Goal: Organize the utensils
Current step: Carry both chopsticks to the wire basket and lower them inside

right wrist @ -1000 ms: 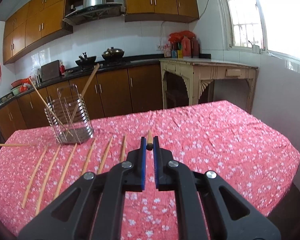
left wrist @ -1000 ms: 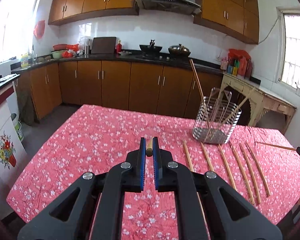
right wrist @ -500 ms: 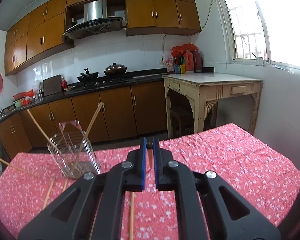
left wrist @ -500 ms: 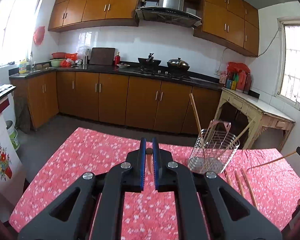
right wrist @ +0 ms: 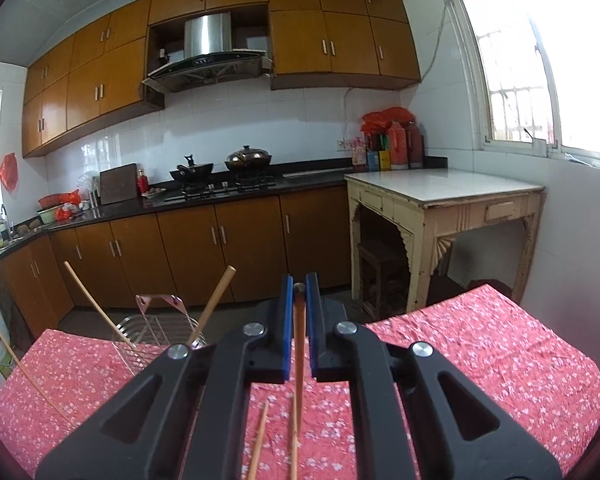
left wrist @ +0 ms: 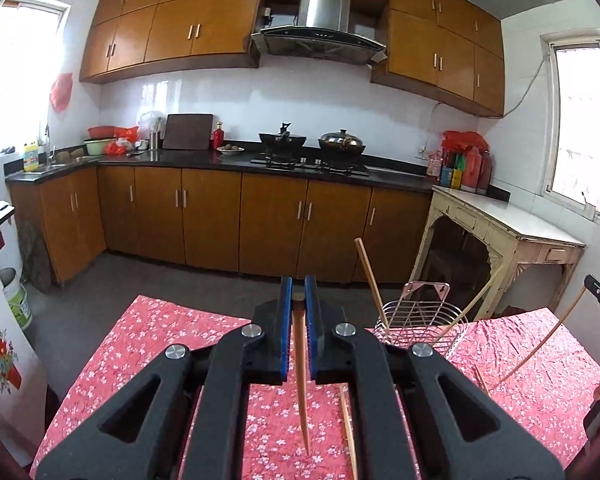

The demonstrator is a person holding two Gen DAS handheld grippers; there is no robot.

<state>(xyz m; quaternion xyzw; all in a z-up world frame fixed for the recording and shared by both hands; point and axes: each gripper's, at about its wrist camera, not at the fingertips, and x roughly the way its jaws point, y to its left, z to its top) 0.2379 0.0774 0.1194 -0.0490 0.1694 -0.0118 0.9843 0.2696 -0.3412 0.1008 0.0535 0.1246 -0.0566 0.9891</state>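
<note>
Your left tool (left wrist: pixel 299 300) grips a chopstick (left wrist: pixel 301 380) hanging point-down above the worktop (left wrist: pixel 148 340); your right tool (right wrist: pixel 299 298) grips another chopstick (right wrist: pixel 298 380) likewise, with the wire holder (right wrist: pixel 156 330) standing far left of it

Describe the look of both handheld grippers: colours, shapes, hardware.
The left gripper and the right gripper look identical: matte black angular linkage arms with triangular cut-outs, round silver pivot bolts, and two narrow parallel fingers faced with blue pads. No cables or sleeves show.
</note>
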